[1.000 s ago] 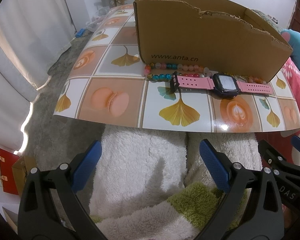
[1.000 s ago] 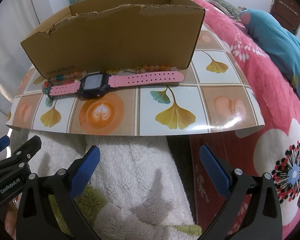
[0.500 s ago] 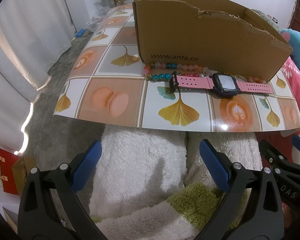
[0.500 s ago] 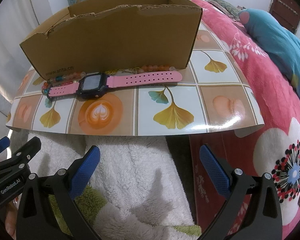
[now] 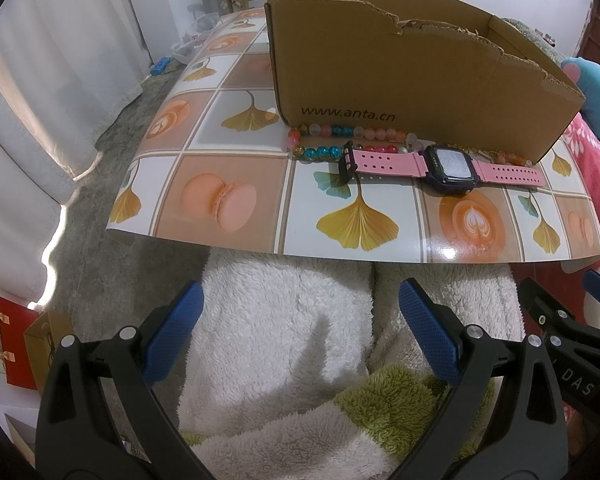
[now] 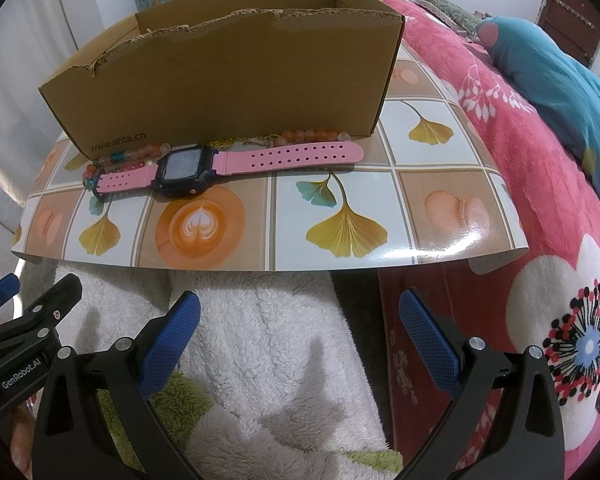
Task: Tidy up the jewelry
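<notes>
On the mat (image 5: 236, 200), watch (image 5: 448, 164) and beads (image 5: 340, 132) lie outside the box (image 5: 412, 80); nothing stowed. Your left gripper (image 5: 300, 336) and right gripper (image 6: 300, 336) are spread, empty.

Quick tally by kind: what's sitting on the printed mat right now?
Watches: 1, pink watch
Bead strands: 1 at least, colourful beads; partly hidden, may be more
Gold chains: 1, thin chain
Boxes: 1, cardboard box
Total: 4

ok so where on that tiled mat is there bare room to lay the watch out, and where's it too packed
Free: the front tile row of the mat, between the pink watch and the near edge, and the patch left of the cardboard box. Crowded: the strip along the box front, where the bead bracelets and watch lie close together.
</notes>
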A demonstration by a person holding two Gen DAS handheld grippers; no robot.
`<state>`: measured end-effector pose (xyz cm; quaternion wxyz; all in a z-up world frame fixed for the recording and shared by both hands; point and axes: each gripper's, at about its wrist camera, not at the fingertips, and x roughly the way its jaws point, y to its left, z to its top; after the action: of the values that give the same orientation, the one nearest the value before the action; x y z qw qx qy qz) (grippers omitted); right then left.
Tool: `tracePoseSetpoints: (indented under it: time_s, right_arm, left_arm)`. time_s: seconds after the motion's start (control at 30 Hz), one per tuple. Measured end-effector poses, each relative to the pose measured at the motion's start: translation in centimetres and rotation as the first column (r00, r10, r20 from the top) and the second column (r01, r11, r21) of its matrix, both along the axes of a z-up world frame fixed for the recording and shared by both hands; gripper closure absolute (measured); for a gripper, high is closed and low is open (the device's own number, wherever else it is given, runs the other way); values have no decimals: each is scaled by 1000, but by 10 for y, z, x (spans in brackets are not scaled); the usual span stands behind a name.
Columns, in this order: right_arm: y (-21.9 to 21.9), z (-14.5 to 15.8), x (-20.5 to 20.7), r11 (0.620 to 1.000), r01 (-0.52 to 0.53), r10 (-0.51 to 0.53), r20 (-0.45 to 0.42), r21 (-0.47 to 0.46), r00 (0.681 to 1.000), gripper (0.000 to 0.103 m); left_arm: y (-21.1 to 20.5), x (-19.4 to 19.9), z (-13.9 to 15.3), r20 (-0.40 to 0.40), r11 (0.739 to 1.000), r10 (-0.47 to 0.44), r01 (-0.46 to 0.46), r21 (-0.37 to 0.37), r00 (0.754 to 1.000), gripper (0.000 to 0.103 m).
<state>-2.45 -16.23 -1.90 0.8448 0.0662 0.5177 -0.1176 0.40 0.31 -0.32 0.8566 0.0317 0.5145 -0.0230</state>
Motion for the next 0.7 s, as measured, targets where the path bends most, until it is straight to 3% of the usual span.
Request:
tracePoseSetpoints:
  time_s: [0.7]
  right_arm:
    - [-1,6,-2,1000,0,0,6,-14,1000,6]
  left_arm:
    - [0,0,-1,3,1000,-3,3,-3,1000,9]
